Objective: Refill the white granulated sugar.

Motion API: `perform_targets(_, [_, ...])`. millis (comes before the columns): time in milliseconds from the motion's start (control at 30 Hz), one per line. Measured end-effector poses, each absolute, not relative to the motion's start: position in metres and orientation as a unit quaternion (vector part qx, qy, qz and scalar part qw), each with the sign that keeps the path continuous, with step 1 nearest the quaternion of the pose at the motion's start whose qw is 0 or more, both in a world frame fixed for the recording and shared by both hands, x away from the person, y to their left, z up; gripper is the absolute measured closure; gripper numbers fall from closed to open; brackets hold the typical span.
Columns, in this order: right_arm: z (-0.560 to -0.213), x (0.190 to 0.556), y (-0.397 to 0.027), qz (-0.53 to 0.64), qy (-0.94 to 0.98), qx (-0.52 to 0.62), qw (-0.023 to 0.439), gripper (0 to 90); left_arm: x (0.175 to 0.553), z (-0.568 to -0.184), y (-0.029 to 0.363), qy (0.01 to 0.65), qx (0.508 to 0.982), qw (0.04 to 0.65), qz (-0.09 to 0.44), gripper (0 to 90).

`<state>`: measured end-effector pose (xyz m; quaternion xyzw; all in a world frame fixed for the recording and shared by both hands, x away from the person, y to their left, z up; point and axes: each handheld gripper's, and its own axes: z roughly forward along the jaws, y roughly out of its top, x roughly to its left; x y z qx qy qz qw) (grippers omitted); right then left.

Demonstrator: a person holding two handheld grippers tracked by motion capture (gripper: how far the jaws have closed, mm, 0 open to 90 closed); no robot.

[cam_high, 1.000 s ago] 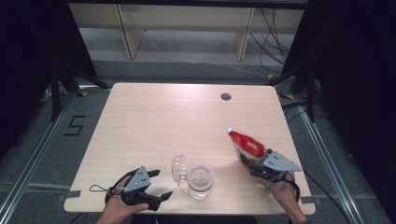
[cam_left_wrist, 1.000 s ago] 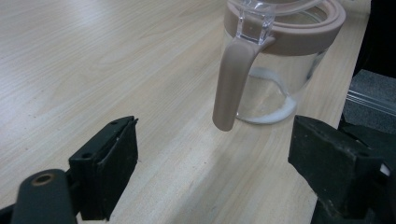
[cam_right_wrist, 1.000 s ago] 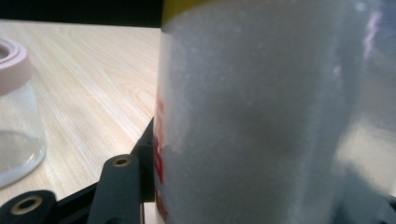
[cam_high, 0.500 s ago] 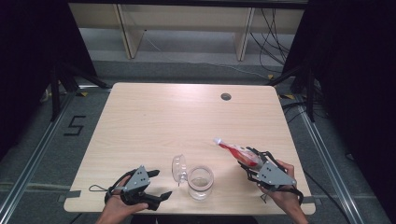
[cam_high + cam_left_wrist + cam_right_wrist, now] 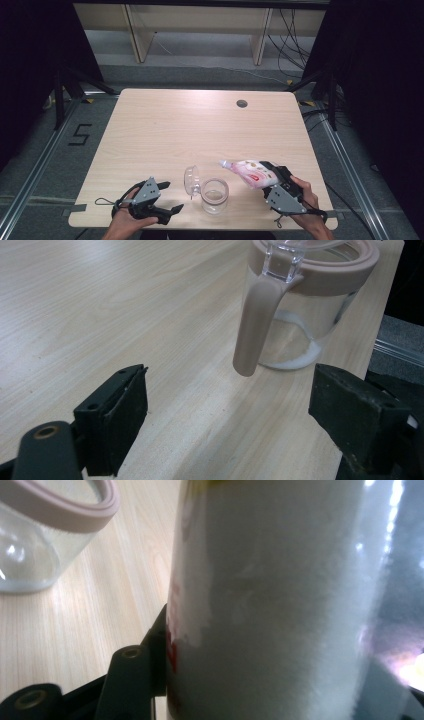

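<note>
Left gripper view — jar [image 5: 300, 305] bottom's white residue.

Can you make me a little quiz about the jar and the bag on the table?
1. True or false: the right tongs hold the pink-and-white bag with its tip pointing toward the glass jar.
2. What stands between the open left tongs?
A. the bag
B. nothing; the jar's handle is farther ahead
C. the lid
3. Fill in: the jar's clear lid is swung ____, so the mouth is uncovered.

Key: 1 true. 2 B. 3 open.
</note>
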<state>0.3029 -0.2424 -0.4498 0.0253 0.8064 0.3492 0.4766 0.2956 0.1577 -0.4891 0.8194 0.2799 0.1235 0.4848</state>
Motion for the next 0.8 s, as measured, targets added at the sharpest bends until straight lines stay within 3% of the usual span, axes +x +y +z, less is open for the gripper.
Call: perform_targets(800, [-0.448,0.278,-0.232,0.257,0.814,-0.070,0.516,49.0,0.296,-0.489,0.159,0.285,0.816,0.487,0.123,15.5])
